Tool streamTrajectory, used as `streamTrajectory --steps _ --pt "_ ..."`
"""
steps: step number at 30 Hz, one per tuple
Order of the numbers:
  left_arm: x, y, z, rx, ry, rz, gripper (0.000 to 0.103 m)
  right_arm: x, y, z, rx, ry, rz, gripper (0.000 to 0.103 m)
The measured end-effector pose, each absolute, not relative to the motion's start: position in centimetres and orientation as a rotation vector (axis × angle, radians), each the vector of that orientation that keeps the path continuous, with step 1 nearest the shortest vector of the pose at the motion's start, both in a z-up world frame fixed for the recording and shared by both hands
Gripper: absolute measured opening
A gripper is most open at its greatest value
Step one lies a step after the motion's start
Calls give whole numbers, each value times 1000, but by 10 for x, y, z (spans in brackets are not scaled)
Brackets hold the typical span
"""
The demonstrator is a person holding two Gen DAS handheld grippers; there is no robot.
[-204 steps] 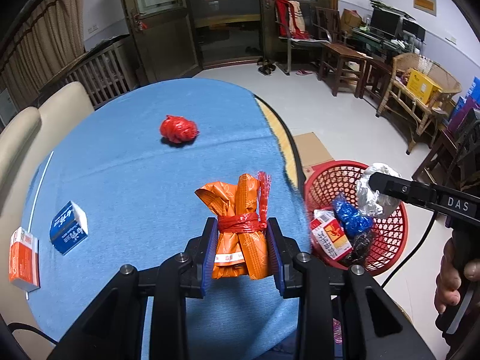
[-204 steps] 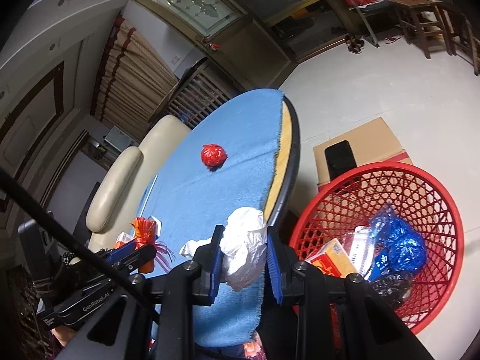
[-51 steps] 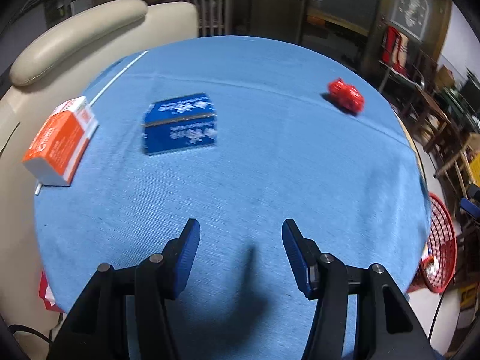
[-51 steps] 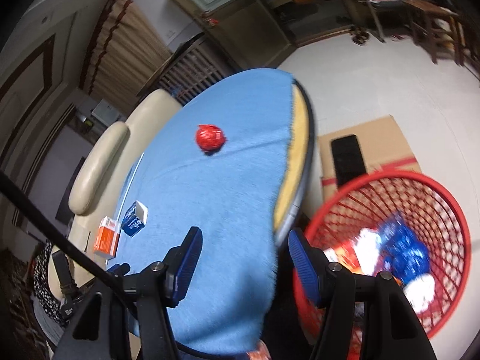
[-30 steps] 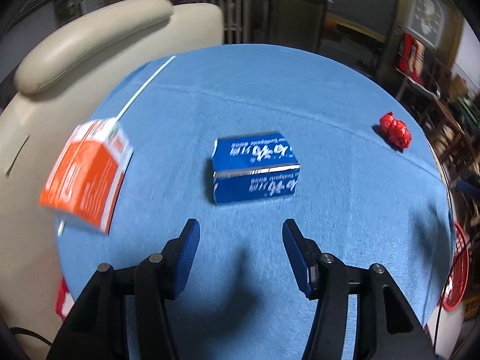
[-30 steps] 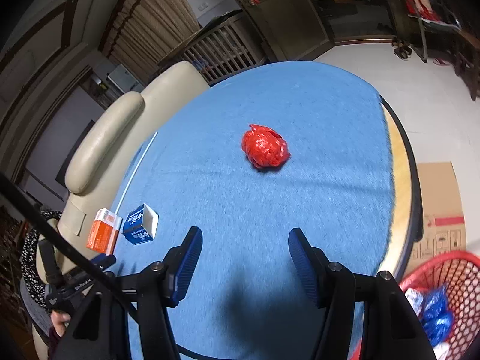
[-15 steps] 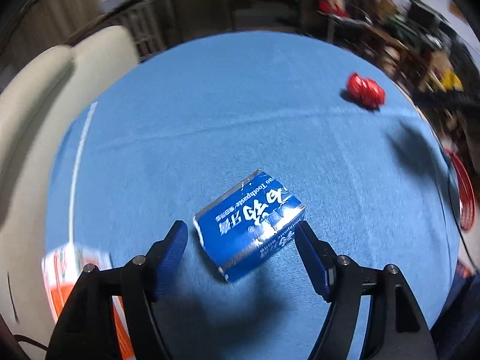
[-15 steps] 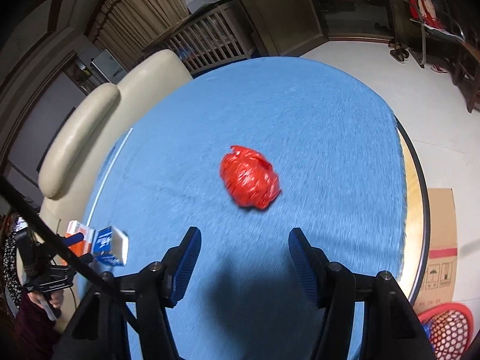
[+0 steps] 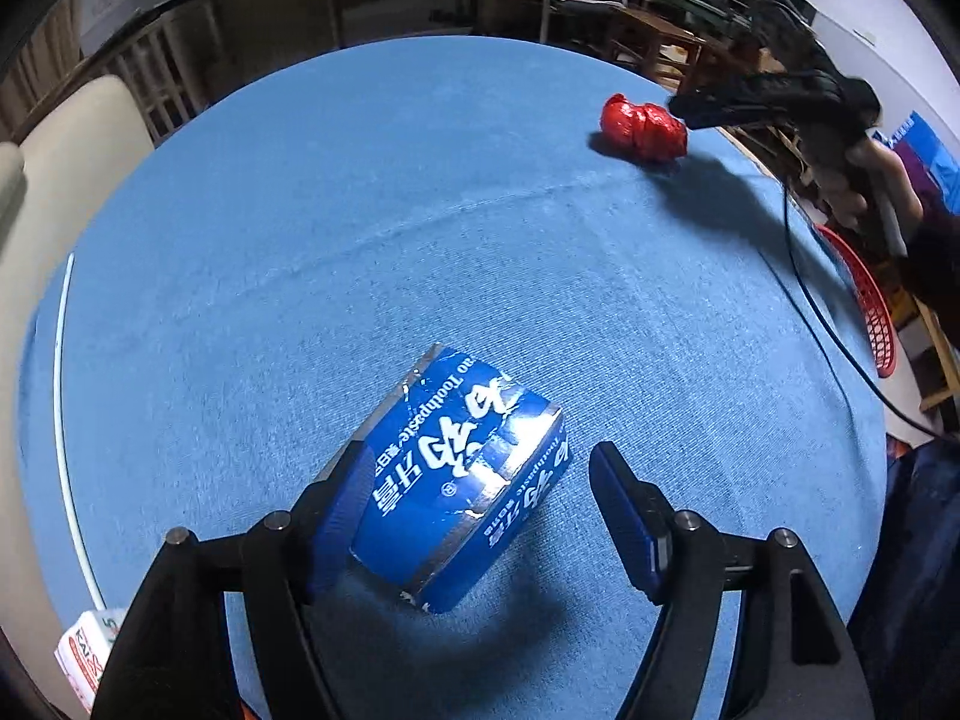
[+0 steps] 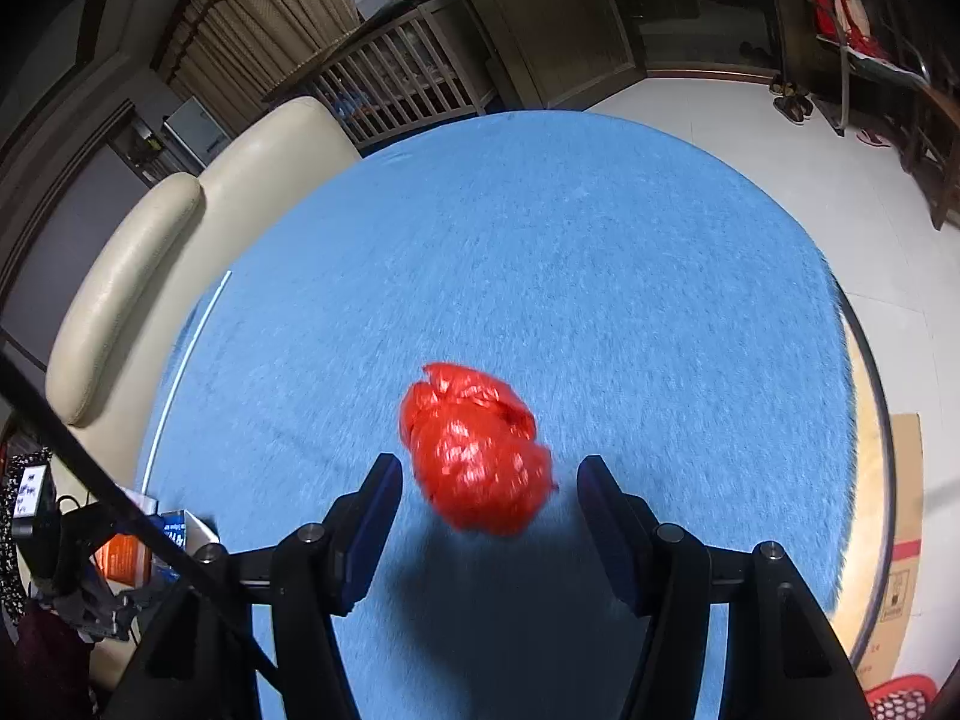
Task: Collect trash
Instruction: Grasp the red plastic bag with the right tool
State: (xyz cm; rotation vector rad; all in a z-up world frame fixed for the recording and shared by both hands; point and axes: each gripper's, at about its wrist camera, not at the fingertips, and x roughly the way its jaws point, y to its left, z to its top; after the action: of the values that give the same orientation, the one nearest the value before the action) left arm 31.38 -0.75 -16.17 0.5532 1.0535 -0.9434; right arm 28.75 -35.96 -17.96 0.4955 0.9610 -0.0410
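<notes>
Both grippers are lining up pickups on the blue table. The left gripper, fingers apart, straddles the blue toothpaste box at the near edge. The right gripper, fingers apart, frames the red crumpled bag far right; each likely needs to lower and close.

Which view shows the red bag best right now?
The right wrist view: the red bag sits large and central on the blue cloth, just ahead of the open right tool, though slightly blurred. The left wrist view shows it small and far off, near the cloth's edge, beside the tip of that tool.
</notes>
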Motion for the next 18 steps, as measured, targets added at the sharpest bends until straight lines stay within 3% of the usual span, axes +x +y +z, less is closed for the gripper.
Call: streamTrajectory --steps 8,10,11,18 --pt "309 -9 -164 558 1020 -933 74 311 -332 -188 405 989 -24 63" --pt "307 -7 -164 559 1016 -927 74 311 -325 -187 376 980 -20 47" --pt "307 -8 -164 559 1014 -929 74 311 -321 -188 361 982 -11 44" --pt "307 -5 -158 563 1008 -922 73 299 -310 -182 352 964 2 40"
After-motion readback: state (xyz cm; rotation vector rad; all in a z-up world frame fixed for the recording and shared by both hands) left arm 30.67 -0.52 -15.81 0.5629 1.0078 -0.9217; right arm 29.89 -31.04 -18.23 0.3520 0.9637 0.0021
